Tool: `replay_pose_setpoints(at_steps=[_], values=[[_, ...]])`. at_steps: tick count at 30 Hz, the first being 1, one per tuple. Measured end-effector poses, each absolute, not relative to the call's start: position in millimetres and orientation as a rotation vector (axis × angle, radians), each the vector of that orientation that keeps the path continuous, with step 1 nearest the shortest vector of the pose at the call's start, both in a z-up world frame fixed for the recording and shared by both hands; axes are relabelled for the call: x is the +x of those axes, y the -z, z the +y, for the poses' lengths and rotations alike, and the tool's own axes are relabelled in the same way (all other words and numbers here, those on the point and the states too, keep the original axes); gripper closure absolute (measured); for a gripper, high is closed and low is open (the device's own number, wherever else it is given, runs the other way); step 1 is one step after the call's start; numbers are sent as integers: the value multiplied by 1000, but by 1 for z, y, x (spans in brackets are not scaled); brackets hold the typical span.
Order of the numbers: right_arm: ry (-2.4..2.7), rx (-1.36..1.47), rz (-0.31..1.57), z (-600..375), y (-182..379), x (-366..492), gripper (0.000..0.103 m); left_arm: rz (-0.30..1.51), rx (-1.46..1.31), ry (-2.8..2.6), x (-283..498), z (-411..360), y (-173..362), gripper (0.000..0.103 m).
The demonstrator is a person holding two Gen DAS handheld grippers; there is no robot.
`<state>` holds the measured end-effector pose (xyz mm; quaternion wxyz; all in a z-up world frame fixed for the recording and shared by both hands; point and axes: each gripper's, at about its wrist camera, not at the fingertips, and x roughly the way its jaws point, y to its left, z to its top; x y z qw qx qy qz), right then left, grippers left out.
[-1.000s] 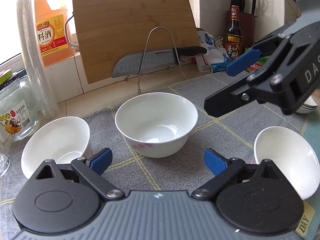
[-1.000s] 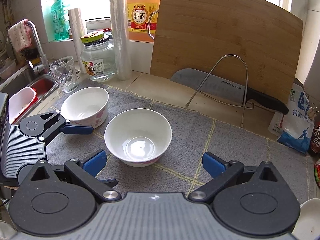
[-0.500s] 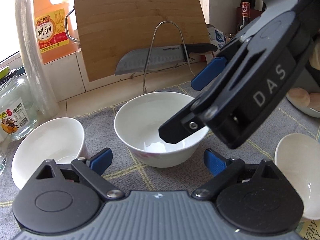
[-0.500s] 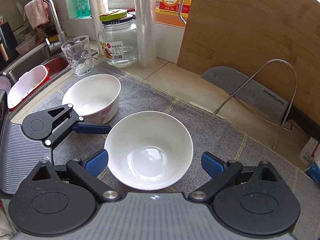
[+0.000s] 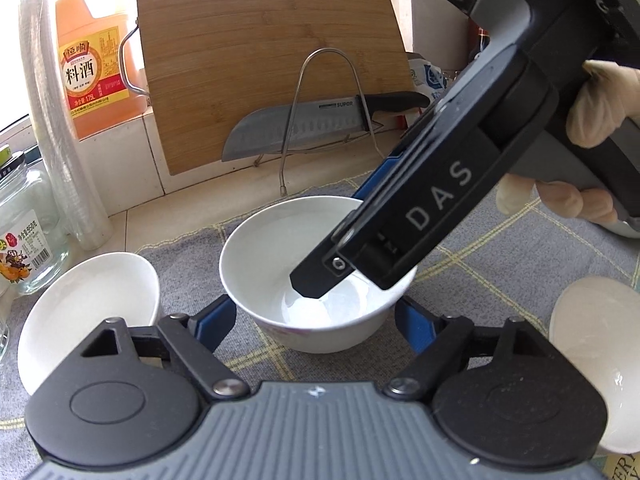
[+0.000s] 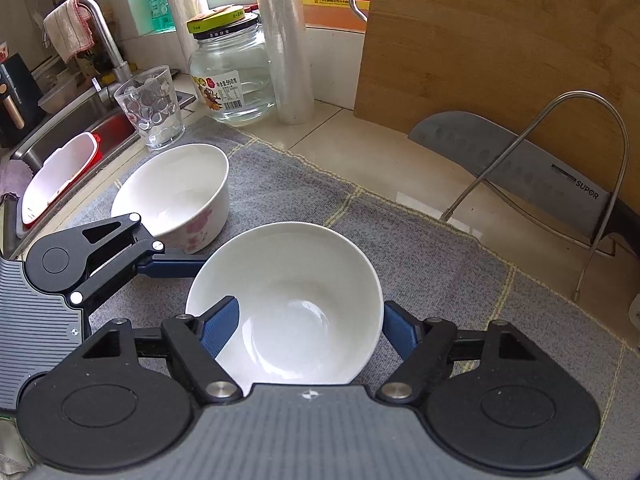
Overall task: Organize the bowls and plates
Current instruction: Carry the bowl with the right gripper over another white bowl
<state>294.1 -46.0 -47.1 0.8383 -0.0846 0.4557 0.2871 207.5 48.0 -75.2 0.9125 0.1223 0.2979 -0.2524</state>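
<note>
Kitchen clutter lines the back of the table (image 6: 360, 128): a bamboo cutting board (image 5: 264, 60) leans against the wall, a knife (image 5: 304, 124) rests in a wire stand in front of it, and an orange bottle of cooking wine (image 5: 94, 60), a glass jar (image 6: 232, 76), a roll of plastic film (image 6: 288, 40) and a tumbler (image 6: 150, 106) stand toward the sink (image 6: 80, 128). A grey checked cloth (image 6: 420, 248) covers the working area and carries the bowls. The middle bowl (image 6: 292, 308), white and upright, sits on the cloth between both tools. The right hand-held gripper (image 6: 310, 324) reaches steeply down over it; its left finger lies inside the bowl against the wall and its right finger sits outside the rim, so the jaws pinch the bowl's wall at their narrowest. A gloved hand (image 5: 600, 120) holds that tool's handle. The left hand-held gripper (image 5: 316, 324) is closing, with its blue pads on either side of the same bowl near its base; whether they press on it yet I cannot tell. A second bowl (image 6: 176, 196) with pink flowers stands just beside, to the left, and a third bowl (image 5: 592, 344) lies tilted at the right edge of the left wrist view.
</note>
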Motion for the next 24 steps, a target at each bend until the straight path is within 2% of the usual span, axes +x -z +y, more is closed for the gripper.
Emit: replay_pose_setpoints(at_steps=[24], values=[[-607, -120, 994, -48, 47, 300, 23, 628, 241, 555, 211, 52, 72, 17]])
